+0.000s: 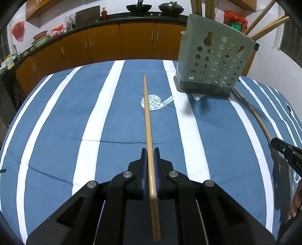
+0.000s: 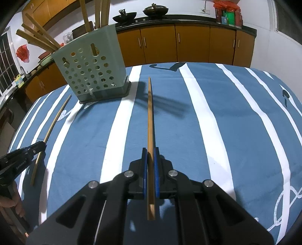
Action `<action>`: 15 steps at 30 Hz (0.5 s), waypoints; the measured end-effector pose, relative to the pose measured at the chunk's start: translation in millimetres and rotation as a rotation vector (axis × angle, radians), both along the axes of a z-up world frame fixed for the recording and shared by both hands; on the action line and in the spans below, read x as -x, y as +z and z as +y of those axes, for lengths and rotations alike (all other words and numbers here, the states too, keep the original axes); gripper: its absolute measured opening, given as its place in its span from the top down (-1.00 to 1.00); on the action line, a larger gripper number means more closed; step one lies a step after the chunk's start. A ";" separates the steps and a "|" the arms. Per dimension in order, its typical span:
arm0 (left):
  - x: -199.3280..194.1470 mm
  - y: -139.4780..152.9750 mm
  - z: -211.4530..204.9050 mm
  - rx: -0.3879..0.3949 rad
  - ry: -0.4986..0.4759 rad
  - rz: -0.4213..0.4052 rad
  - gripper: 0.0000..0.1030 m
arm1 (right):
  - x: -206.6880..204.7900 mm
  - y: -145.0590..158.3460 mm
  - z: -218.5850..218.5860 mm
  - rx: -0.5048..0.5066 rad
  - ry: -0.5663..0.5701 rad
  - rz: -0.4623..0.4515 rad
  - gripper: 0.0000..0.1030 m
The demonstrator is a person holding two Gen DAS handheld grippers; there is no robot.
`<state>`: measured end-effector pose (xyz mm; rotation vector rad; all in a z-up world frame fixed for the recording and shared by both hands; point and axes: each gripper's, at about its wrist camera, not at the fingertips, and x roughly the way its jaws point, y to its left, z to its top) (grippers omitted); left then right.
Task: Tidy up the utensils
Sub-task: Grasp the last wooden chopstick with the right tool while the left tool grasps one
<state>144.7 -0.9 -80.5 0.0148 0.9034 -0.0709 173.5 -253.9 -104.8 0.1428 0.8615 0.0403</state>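
Observation:
A pale green perforated utensil holder (image 1: 215,58) (image 2: 90,71) stands on the blue striped tablecloth (image 1: 75,116) with several wooden chopsticks sticking out of its top. My left gripper (image 1: 150,150) is shut on a wooden chopstick (image 1: 147,109) that points straight ahead, to the left of the holder. My right gripper (image 2: 150,150) is shut on a second wooden chopstick (image 2: 150,113), aimed to the right of the holder. Each gripper shows at the edge of the other's view: the right gripper (image 1: 273,141) with its chopstick (image 1: 251,111), the left gripper (image 2: 43,144) with its chopstick (image 2: 54,120).
Orange kitchen cabinets (image 1: 135,41) under a dark counter run behind the table, with woks (image 1: 138,8) and other kitchenware on top. A hand (image 2: 11,203) shows at the lower left of the right wrist view. The holder casts shadows on the tablecloth (image 2: 207,132).

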 end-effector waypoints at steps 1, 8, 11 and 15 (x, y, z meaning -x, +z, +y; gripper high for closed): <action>-0.1 -0.1 0.1 -0.001 -0.001 0.000 0.85 | -0.3 -0.4 0.2 0.002 0.001 0.001 0.84; -0.7 -0.1 0.4 -0.004 -0.001 0.001 0.85 | -2.2 -4.9 1.1 0.011 0.001 0.016 0.83; -0.8 -0.2 0.5 -0.005 -0.001 0.001 0.85 | -2.3 -5.1 1.7 0.019 0.004 0.016 0.83; -0.9 0.0 0.2 -0.006 -0.001 0.001 0.84 | -2.2 -5.3 3.0 0.027 0.006 0.014 0.81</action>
